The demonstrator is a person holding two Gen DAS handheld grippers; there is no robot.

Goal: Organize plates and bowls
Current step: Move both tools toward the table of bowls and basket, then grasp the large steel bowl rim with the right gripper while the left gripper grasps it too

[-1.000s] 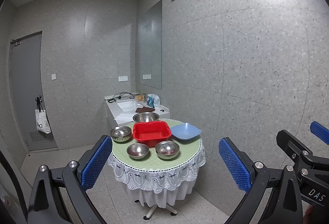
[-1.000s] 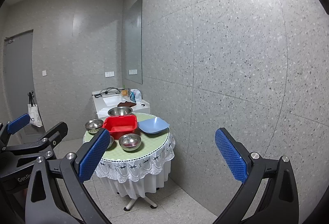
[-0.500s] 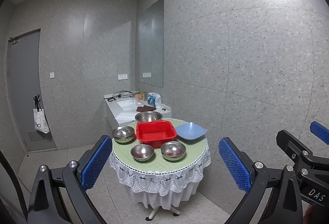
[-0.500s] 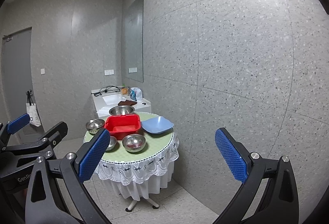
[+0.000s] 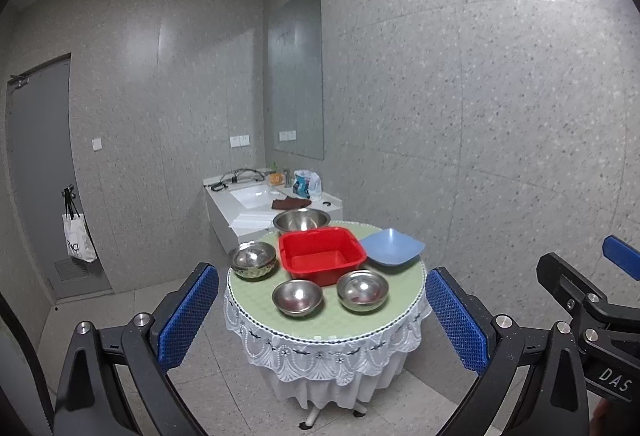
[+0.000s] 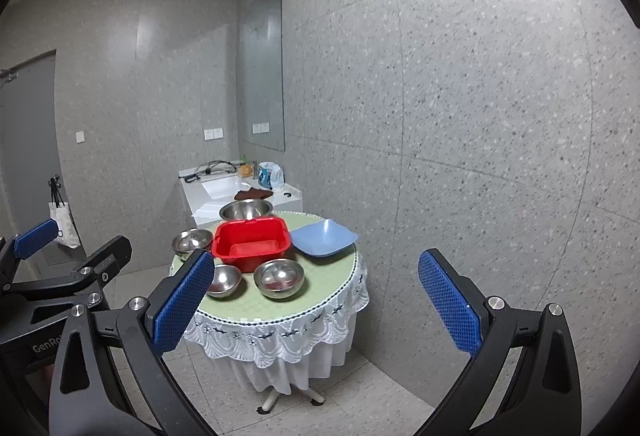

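Observation:
A round table (image 5: 256, 300) with a green top and white lace skirt holds a red square basin (image 5: 322, 256) in the middle, a blue square plate (image 5: 392, 247) on its right, a large steel bowl (image 5: 301, 220) behind it, and three small steel bowls: left (image 5: 253, 260), front left (image 5: 297, 297), front right (image 5: 362, 290). The same set shows in the right wrist view, with the basin (image 6: 251, 243) and plate (image 6: 323, 238). My left gripper (image 5: 322, 320) and right gripper (image 6: 316, 308) are both open and empty, well short of the table.
A white sink counter (image 5: 256, 198) with a cable, a brown cloth and a plastic bag stands behind the table by the mirror. The grey wall runs close along the table's right side. A grey door (image 5: 38, 176) with a hanging tote bag is far left. Tiled floor surrounds the table.
Both grippers have come closer to the table, which looks larger in both views. Both stay open. Nothing on the table has moved.

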